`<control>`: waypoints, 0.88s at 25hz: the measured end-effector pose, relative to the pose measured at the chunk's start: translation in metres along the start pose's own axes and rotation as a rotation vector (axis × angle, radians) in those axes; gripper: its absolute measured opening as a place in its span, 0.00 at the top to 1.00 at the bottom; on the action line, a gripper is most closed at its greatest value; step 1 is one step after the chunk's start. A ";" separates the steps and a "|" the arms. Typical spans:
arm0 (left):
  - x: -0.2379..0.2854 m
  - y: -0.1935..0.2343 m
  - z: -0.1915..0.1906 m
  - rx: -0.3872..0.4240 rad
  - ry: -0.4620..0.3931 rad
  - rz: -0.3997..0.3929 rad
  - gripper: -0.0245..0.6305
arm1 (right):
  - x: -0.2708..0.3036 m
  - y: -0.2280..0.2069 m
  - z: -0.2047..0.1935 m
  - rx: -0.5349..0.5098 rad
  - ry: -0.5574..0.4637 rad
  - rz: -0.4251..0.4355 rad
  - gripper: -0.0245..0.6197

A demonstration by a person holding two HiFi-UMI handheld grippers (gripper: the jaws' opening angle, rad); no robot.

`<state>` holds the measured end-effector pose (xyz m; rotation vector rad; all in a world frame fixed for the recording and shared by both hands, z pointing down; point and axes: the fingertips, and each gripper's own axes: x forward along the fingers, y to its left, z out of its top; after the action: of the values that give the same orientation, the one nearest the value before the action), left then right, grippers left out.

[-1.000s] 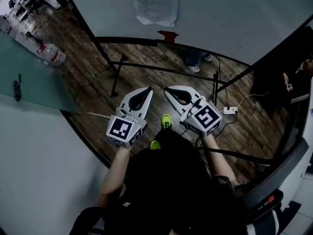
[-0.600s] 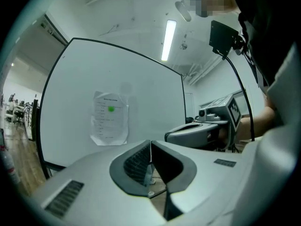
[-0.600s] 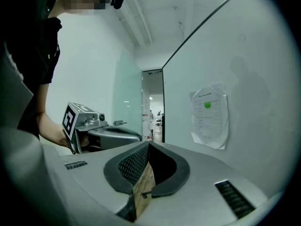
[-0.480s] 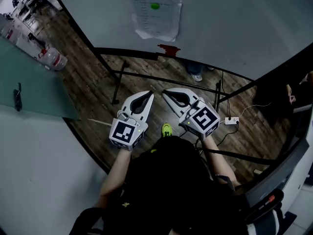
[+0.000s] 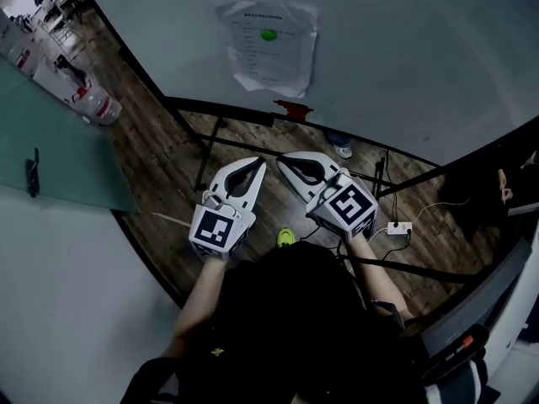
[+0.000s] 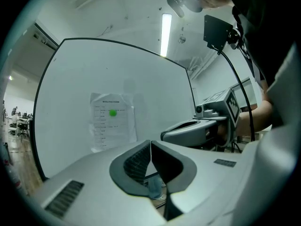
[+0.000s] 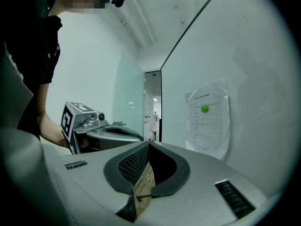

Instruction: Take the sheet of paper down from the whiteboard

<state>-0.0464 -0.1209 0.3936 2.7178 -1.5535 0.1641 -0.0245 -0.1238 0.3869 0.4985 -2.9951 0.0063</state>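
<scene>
Both sets of jaws are pinched closed on nothing, left gripper (image 6: 150, 144) and right gripper (image 7: 148, 146) side by side. The sheet of paper (image 5: 271, 53) hangs on the whiteboard (image 5: 421, 49) ahead under a green magnet (image 5: 268, 34), untouched.

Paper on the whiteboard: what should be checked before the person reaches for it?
1. Paper in view on whiteboard: ok.
2. What pins it: cannot tell; a green dot, maybe a magnet.
3. Left gripper open: not ok, shut and empty.
4. Right gripper open: not ok, shut and empty.
5. Both at the sheet: not ok, both short of it.
</scene>
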 end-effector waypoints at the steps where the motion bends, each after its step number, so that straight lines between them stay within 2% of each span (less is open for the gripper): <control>1: 0.004 0.002 -0.001 -0.002 0.002 0.003 0.92 | 0.001 -0.005 0.000 -0.003 0.000 0.006 0.96; 10: 0.040 0.024 0.005 0.019 0.000 0.044 0.92 | 0.010 -0.045 0.011 -0.051 -0.017 0.038 0.96; 18: 0.055 0.037 0.020 0.049 -0.025 0.049 0.92 | 0.016 -0.066 0.029 -0.067 -0.047 0.022 0.96; 22: 0.065 0.044 0.029 0.093 -0.036 0.046 0.92 | 0.021 -0.076 0.037 -0.079 -0.059 0.002 0.96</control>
<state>-0.0488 -0.2008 0.3693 2.7707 -1.6600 0.1929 -0.0238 -0.2037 0.3511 0.4960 -3.0391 -0.1276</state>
